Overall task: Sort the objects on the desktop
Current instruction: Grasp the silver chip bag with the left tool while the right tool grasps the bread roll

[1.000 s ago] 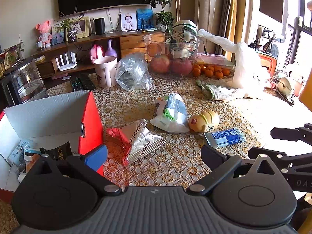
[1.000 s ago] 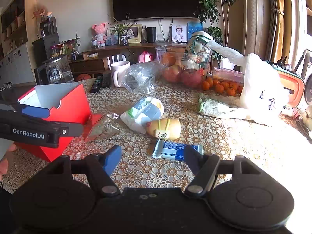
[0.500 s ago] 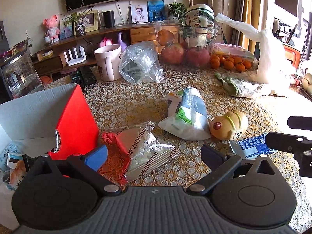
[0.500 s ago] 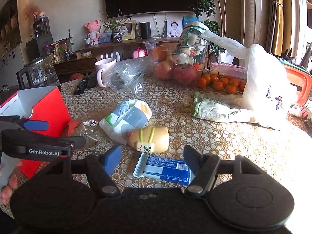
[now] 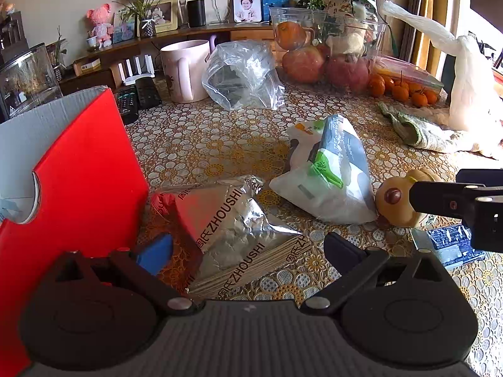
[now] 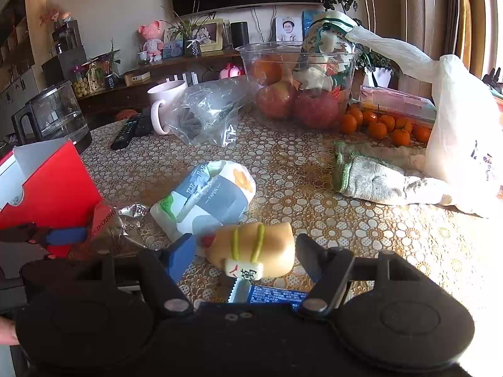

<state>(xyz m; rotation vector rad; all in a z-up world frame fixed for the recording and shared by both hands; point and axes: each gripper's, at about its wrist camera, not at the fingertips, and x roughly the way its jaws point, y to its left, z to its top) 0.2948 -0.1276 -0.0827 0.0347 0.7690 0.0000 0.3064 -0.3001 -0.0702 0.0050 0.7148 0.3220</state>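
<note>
My left gripper point(image 5: 248, 246) stands open just over a silver and red foil snack bag point(image 5: 232, 226), whose near end lies between the fingers, untouched. A red cardboard box point(image 5: 72, 194) rises at its left. My right gripper point(image 6: 245, 253) is open around a tan squishy toy point(image 6: 254, 248) with green stripes, pads apart from it. A blue wrapped wafer point(image 6: 273, 293) lies below that toy, partly hidden by the gripper body. A white and grey tissue pack point(image 6: 207, 194) rests behind both. The right gripper's fingers point(image 5: 440, 201) show at the left wrist view's right edge.
Farther back stand a pink mug point(image 5: 185, 69), a clear plastic bag point(image 5: 242, 75), remotes point(image 5: 135, 100), a clear bowl of apples point(image 6: 298, 84), tangerines point(image 6: 383, 125), a rag point(image 6: 377, 179) and a white plastic bag point(image 6: 462, 132). A glass kettle point(image 6: 53, 116) stands left.
Both grippers have dropped and moved forward over the table. The foil bag now lies between the left fingers and the squishy toy between the right ones. Jaws kept their width.
</note>
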